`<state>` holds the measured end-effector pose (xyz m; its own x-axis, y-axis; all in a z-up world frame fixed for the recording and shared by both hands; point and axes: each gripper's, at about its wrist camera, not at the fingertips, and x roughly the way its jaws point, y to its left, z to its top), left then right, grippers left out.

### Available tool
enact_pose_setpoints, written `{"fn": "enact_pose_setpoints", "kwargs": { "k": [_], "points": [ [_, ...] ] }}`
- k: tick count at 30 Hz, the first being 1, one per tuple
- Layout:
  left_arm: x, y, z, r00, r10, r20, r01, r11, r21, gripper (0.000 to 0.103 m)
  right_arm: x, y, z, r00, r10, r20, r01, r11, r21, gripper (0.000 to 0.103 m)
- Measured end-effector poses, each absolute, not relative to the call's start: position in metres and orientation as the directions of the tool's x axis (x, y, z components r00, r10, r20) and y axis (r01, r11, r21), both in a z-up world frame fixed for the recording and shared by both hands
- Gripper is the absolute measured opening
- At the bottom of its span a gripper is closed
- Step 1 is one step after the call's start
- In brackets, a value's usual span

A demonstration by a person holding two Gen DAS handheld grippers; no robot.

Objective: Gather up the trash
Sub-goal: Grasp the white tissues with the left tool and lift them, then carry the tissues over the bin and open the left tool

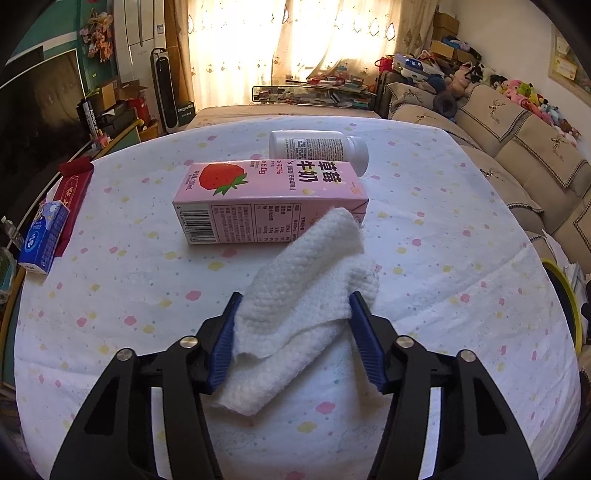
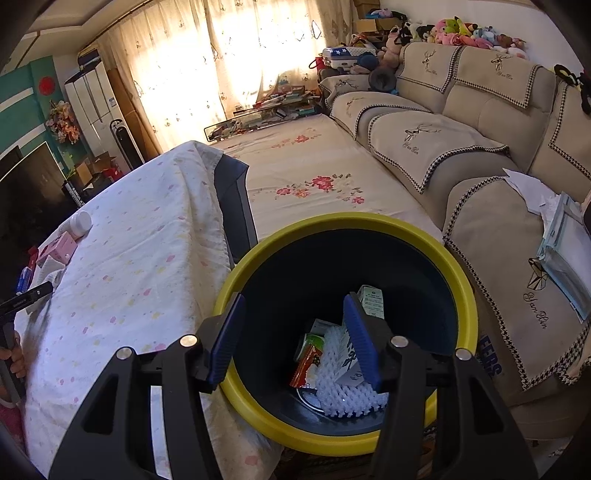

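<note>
place: home living room; sofa [image 2: 461,147]; curtains [image 1: 295,48]; plush toys [image 2: 461,31]

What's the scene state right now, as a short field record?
left hand-held gripper: blue pads either side of crumpled white paper towel, touching its edges
right hand-held gripper: open, empty, over yellow-rimmed dark bin
on table: pink strawberry milk carton lying flat, towel tip against it; white plastic bottle lying on its side behind the carton
bin contents: white foam net, assorted packaging
surface: white flower-print tablecloth
</note>
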<state>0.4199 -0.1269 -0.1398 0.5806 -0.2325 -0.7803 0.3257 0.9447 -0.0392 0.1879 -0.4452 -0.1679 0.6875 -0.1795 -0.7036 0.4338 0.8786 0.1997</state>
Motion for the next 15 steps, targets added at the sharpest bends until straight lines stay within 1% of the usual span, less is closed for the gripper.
{"fn": "enact_pose_setpoints", "kwargs": {
  "k": [2, 5, 8, 15],
  "points": [
    [0.418, -0.129, -0.139, 0.580, -0.242, -0.778, 0.336, 0.941, -0.043, 0.036, 0.187, -0.445, -0.167, 0.689, -0.175, -0.703, 0.431, 0.879, 0.203, 0.053],
    [0.412, -0.133, -0.138, 0.584, -0.241, -0.775, 0.344, 0.938, -0.033, 0.023, 0.185, -0.446, -0.166, 0.694, -0.172, -0.699, 0.429, 0.879, 0.210, 0.054],
    [0.406, -0.136, -0.135, 0.582, -0.247, -0.775, 0.351, 0.936, -0.034, 0.018, 0.182, -0.446, -0.165, 0.698, -0.167, -0.696, 0.427, 0.878, 0.218, 0.055],
    [0.377, -0.158, -0.119, 0.563, -0.300, -0.770, 0.414, 0.909, -0.052, 0.017, 0.172, -0.454, -0.163, 0.712, -0.164, -0.683, 0.429, 0.871, 0.239, 0.055]
  ]
}}
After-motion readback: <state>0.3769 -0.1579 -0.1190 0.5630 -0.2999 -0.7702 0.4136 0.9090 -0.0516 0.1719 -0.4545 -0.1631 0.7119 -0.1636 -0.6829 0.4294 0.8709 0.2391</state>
